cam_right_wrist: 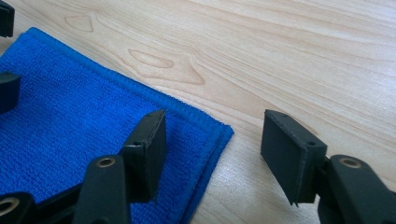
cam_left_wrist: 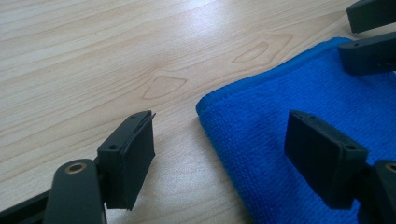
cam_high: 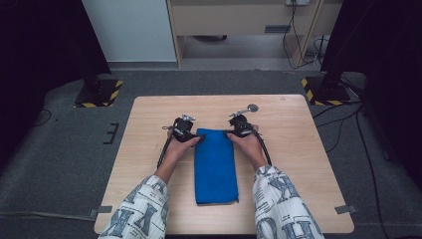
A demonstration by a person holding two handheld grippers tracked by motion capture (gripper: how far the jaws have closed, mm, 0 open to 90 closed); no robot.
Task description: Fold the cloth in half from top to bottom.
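Large block letters are printed on the patterned sleeves (cam_high: 142, 211) at the near edge of the high view, but no word can be made out. A folded blue cloth (cam_high: 215, 166) is laid lengthwise on the middle of the desk (cam_high: 298, 149), whose top is pale wood with knots and grain lines. At the far end of the cloth, the left gripper (cam_high: 197, 141) is held at the left corner and the right gripper (cam_high: 228, 132) at the right corner. In the left gripper view, the jaws are seen spread apart, one over bare wood and one over the cloth (cam_left_wrist: 299, 135), with the corner between them and nothing clamped. In the right gripper view, the jaws are likewise seen apart, astride the other corner of the cloth (cam_right_wrist: 70, 135), not pressed on it. Beyond the desk, grey carpet (cam_high: 64, 149) is seen, with two black stand bases edged in yellow-and-black tape (cam_high: 99, 93), black cables (cam_high: 343, 124), a white panel (cam_high: 132, 30) and a wooden cabinet (cam_high: 239, 20).
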